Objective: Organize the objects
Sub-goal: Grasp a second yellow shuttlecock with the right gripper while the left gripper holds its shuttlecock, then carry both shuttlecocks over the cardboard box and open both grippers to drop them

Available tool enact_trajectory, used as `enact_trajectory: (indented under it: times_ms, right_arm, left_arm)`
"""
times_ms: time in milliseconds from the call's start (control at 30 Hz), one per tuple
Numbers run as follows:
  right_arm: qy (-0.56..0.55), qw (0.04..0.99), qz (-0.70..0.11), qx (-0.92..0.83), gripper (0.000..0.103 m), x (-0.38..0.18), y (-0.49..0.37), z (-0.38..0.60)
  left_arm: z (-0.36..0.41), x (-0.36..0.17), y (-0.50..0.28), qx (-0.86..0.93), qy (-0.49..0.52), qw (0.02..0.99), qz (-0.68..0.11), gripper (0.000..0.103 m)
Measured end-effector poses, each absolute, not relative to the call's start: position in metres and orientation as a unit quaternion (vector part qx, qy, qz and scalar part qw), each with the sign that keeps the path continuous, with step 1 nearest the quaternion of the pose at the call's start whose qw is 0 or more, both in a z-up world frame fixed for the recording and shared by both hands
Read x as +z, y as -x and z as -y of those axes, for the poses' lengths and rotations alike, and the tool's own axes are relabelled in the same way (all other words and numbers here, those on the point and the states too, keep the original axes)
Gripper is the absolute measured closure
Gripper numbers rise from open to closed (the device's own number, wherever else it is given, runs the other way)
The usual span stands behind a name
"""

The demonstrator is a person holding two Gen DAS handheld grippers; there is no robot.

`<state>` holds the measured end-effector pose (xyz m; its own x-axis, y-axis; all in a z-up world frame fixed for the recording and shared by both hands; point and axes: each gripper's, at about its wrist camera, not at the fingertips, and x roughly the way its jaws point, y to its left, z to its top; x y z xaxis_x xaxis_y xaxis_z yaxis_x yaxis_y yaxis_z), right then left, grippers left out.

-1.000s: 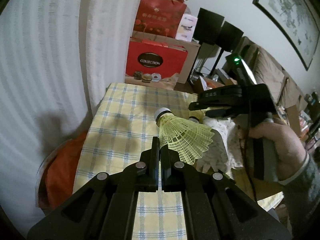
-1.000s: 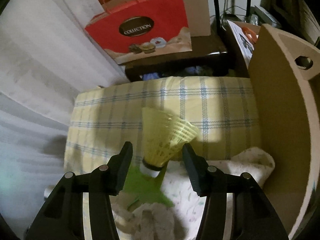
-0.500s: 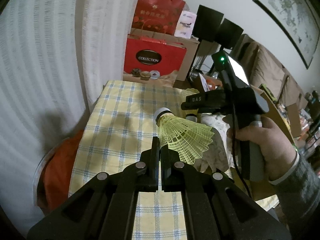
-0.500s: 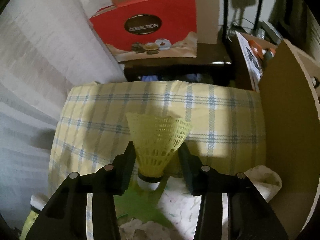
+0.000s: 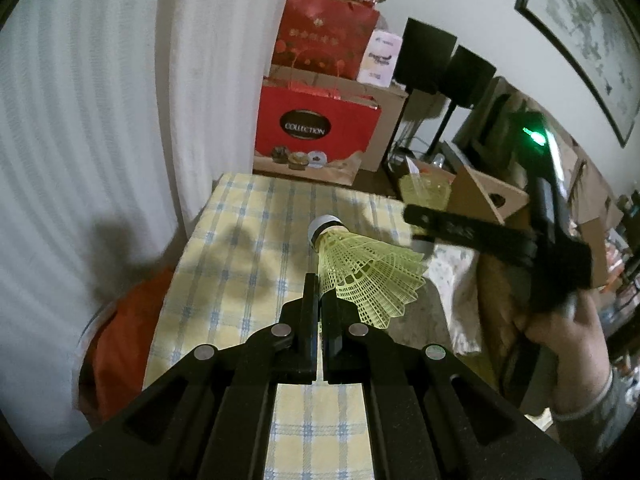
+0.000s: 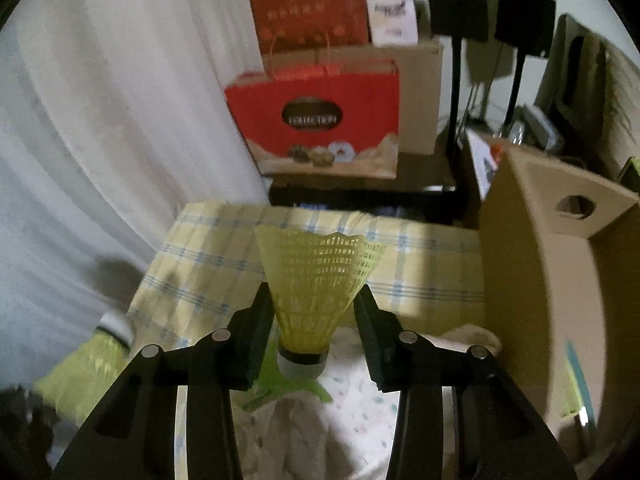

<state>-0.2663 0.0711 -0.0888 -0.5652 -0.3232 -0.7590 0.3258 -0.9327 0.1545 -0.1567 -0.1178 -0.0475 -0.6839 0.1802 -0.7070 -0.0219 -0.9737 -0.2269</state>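
Your left gripper (image 5: 320, 292) has its jaws pinched fully together on the edge of a yellow shuttlecock's (image 5: 368, 276) skirt, cork pointing away from you, above the checked cloth (image 5: 248, 240) on the desk. Your right gripper (image 6: 314, 316) holds a second shuttlecock (image 6: 316, 280) with narrow jaws pressing both sides of its skirt, cork down toward you, above a crumpled white cloth (image 6: 360, 412).

Both grips sit on thin mesh. Squeeze harder and the skirt may buckle; tip the right one and it could slide out cork first onto the cloth pile. The left hold is only on a rim, so a quick swing could flick that one loose.

Past the white cloth stands a cardboard box (image 6: 552, 264), perhaps the destination; its inside is hidden. The right-hand view is blurred, and beyond the desk the red bag (image 5: 316, 136) shows only partly.
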Motion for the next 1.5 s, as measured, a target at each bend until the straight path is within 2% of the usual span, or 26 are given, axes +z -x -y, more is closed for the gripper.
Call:
enact_trajectory:
  times_ms: [367, 800, 1500]
  right_arm:
    - [-0.368, 0.172, -0.013, -0.914, 0.062, -0.048, 0.216, -0.108]
    - [-0.325, 0.129, -0.019, -0.937, 0.062, -0.017, 0.185, -0.176]
    - [-0.307, 0.05, 0.005, -0.95, 0.062, 0.0, 0.163, -0.291]
  left_arm:
    - [0.087, -0.024, 0.162, 0.921, 0.378, 0.061, 0.079, 0.102]
    - [0.016, -0.008, 0.162, 0.923, 0.371, 0.087, 0.06, 0.102]
    - [-0.107, 0.007, 0.178, 0.923, 0.36, 0.133, 0.028, 0.102]
